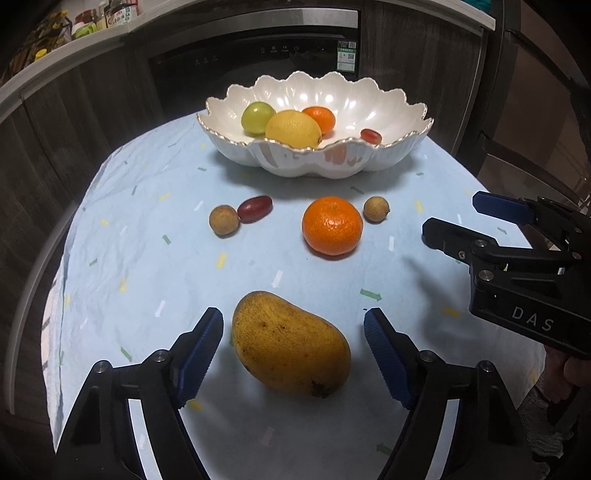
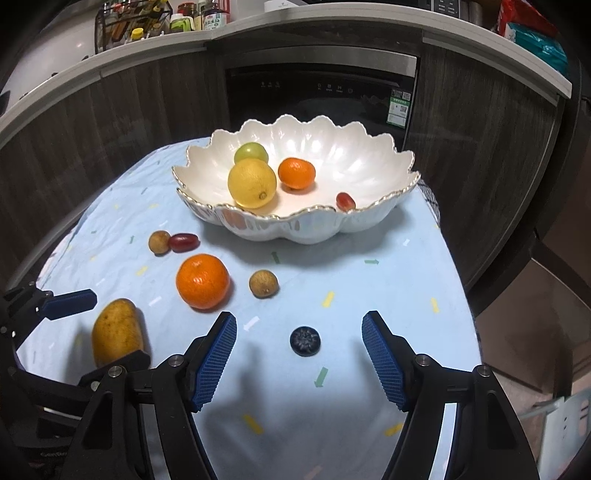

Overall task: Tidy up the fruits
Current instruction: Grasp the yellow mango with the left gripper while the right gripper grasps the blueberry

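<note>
A yellow mango (image 1: 291, 343) lies on the table between the open fingers of my left gripper (image 1: 293, 325), untouched; it also shows in the right wrist view (image 2: 116, 332). My right gripper (image 2: 299, 328) is open around a blueberry (image 2: 305, 340) on the cloth, not touching it. The right gripper also shows in the left wrist view (image 1: 458, 221). A white scalloped bowl (image 1: 391, 155) holds a lemon (image 1: 293, 127), a green fruit (image 1: 258, 117), a mandarin (image 1: 320, 118) and a red grape (image 1: 370, 135). On the cloth lie an orange (image 1: 332, 226), two longans (image 1: 224, 220) (image 1: 376, 209) and a red grape (image 1: 255, 208).
The table has a light blue cloth (image 1: 147, 258) with small coloured marks. Behind it stand dark wood cabinets and a built-in appliance (image 1: 255, 55). A counter shelf with bottles (image 2: 192, 18) runs above. The table's edges drop off left and right.
</note>
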